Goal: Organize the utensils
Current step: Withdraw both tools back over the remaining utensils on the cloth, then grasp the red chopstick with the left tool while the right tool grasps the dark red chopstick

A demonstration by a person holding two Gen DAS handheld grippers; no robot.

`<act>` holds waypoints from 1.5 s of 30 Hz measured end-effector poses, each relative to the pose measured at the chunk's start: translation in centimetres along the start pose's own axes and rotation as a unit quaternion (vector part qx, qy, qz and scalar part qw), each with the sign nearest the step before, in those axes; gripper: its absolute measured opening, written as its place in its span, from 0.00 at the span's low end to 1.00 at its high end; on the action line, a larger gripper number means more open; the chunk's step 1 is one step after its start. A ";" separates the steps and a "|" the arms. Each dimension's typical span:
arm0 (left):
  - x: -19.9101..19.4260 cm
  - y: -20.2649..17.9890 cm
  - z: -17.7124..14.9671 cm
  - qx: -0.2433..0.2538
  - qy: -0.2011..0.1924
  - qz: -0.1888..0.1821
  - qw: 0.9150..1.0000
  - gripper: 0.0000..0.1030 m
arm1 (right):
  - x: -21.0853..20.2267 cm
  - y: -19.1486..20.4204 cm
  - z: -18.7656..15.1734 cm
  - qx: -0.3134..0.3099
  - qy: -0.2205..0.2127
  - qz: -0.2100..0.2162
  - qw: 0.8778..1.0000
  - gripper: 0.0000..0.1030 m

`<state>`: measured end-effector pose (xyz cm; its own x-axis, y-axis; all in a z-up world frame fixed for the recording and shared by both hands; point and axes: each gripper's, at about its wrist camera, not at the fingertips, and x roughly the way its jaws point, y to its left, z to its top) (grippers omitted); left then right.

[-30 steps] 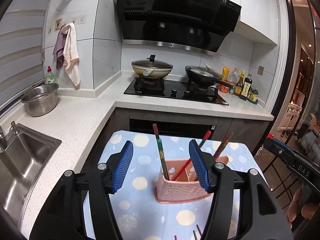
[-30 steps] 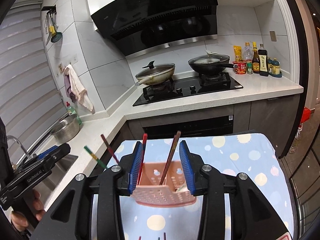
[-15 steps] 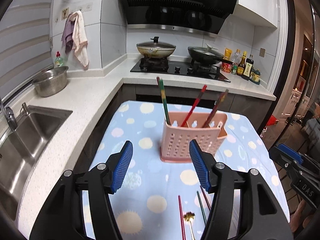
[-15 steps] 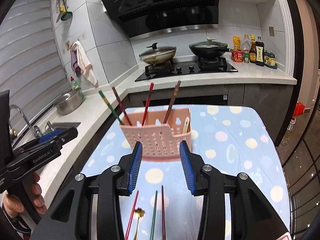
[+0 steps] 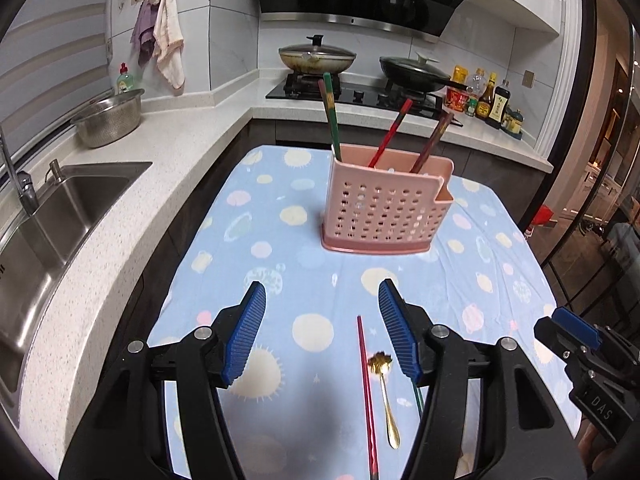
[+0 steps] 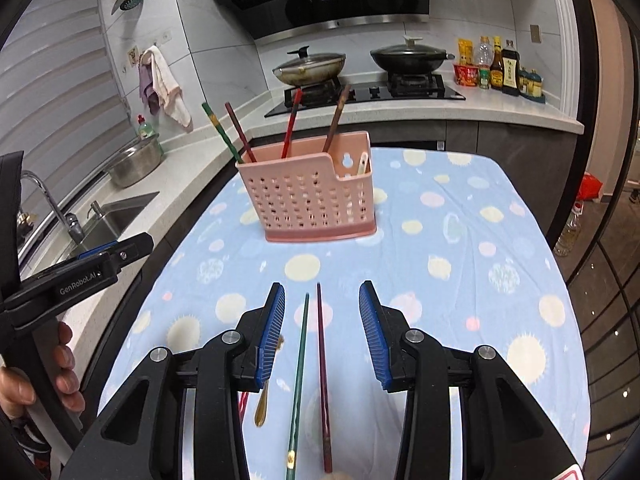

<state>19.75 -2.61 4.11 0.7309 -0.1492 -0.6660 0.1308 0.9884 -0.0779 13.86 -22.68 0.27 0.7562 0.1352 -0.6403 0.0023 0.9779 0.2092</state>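
Across the middle of both views, the pink caddy (image 5: 386, 210) now sits further up and back than a second ago, when it filled the gap between the jaws. So both grippers have pulled back and dipped toward the loose stuff on the bench (image 5: 280, 184), pickup looks next. Left gripper (image 5: 322, 334) jaws open, empty; right gripper (image 6: 322, 334) jaws open too, straddling the green chopstick (image 6: 298, 376) and dark red chopstick (image 6: 322, 376). Those, the red chopstick (image 5: 366, 392) and the gold spoon (image 5: 386, 396) lie lengthwise, tips toward the caddy, spoon bowl too.
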 end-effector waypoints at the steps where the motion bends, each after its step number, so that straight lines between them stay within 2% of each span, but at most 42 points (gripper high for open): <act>1: 0.0 0.0 -0.4 0.000 0.004 0.001 1.000 0.54 | 0.0 0.0 -0.6 0.001 0.004 0.001 1.000 0.37; 8: 0.1 0.0 -3.4 0.003 0.031 0.002 1.000 0.54 | 0.4 -0.3 -4.7 0.002 0.039 -0.010 0.999 0.37; 19: 1.6 -0.4 -10.4 0.018 0.097 0.001 0.995 0.54 | 2.6 -0.7 -10.6 -0.007 0.105 -0.028 0.994 0.37; 29: 2.4 -1.4 -14.5 0.025 0.145 -0.014 0.989 0.54 | 4.6 -0.5 -12.3 -0.012 0.136 -0.027 0.990 0.35; 40: 3.0 -2.2 -15.4 0.034 0.164 -0.022 0.986 0.54 | 5.6 -0.4 -12.8 -0.017 0.149 -0.030 0.988 0.27; 45: 3.2 -2.5 -15.6 0.037 0.168 -0.025 0.985 0.54 | 5.8 -0.3 -12.9 -0.025 0.149 -0.034 0.988 0.21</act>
<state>11.28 -5.07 -9.41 0.4602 -0.1669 -0.8720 0.2178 0.9734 -0.0714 9.80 -20.13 -13.00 0.5290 0.1025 -0.8424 0.0088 0.9920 0.1262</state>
